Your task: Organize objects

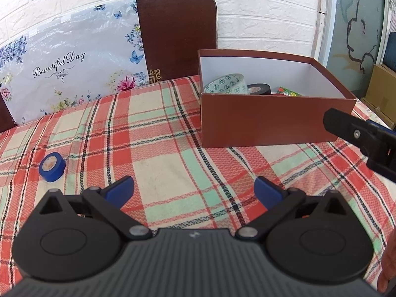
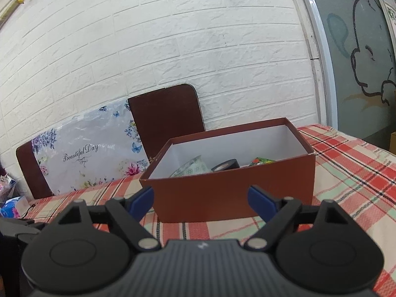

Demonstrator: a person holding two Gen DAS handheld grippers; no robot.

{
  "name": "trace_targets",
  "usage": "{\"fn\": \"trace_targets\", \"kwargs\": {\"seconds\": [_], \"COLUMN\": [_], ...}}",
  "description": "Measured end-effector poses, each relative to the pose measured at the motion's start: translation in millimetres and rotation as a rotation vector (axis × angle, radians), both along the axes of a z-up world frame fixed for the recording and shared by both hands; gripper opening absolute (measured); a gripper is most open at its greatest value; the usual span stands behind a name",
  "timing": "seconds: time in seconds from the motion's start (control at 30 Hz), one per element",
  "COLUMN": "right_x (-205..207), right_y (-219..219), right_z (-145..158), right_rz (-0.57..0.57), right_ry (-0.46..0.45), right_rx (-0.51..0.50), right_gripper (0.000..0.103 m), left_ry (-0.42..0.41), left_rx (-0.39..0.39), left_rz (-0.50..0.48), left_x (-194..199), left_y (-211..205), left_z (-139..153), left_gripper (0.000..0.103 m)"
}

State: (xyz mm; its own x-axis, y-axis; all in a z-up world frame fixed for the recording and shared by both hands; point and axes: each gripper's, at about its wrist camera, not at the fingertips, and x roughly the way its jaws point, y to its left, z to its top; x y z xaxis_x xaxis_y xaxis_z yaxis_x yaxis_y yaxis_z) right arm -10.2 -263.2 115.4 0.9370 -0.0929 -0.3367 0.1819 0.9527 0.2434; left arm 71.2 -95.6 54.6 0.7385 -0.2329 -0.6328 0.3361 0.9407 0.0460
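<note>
A brown box (image 1: 272,121) with a white inside stands on the plaid tablecloth (image 1: 158,128) at the back right. In it lie a patterned green-white tape roll (image 1: 226,84), a black tape roll (image 1: 258,89) and a red-green packet (image 1: 288,91). A blue tape roll (image 1: 52,166) lies on the cloth at the left, ahead-left of my left gripper (image 1: 194,190), which is open and empty. My right gripper (image 2: 200,199) is open and empty, just in front of the box (image 2: 235,190). The box's contents also show there: patterned roll (image 2: 191,168), black roll (image 2: 226,165).
A floral board reading "Beautiful Day" (image 1: 66,71) and a brown board (image 1: 178,34) lean on the white brick wall behind the table. The right gripper's body (image 1: 363,136) shows at the right edge of the left wrist view. A cardboard box (image 1: 381,89) stands beyond the table's right side.
</note>
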Motion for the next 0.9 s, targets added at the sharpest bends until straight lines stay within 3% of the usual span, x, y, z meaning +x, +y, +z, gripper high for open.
{"fn": "trace_targets", "kwargs": {"seconds": [0.07, 0.23, 0.33, 0.4, 0.5, 0.9], "right_x": [0, 1, 1, 0, 0, 7], "right_y": [0, 3, 4, 3, 4, 13], "right_z": [0, -1, -3, -2, -2, -6], "right_rz": [0.0, -0.001, -0.008, -0.009, -0.008, 0.028], "right_ry": [-0.006, -0.005, -0.009, -0.017, -0.021, 0.015], "right_rx": [-0.001, -0.015, -0.01, -0.006, -0.006, -0.012], "right_gripper": [0.087, 0.074, 0.075, 0.084, 0.087, 0.087], "left_ry": [0.001, -0.001, 0.004, 0.005, 0.003, 0.022], "left_rx": [-0.002, -0.008, -0.009, -0.01, -0.01, -0.034], "left_rz": [0.0, -0.001, 0.001, 0.001, 0.0, 0.009], "left_x": [1, 1, 2, 2, 1, 6], "left_y": [1, 2, 2, 2, 2, 11], "left_z": [0, -1, -1, -1, -2, -5], "left_gripper": [0.103, 0.103, 0.103, 0.103, 0.103, 0.103]}}
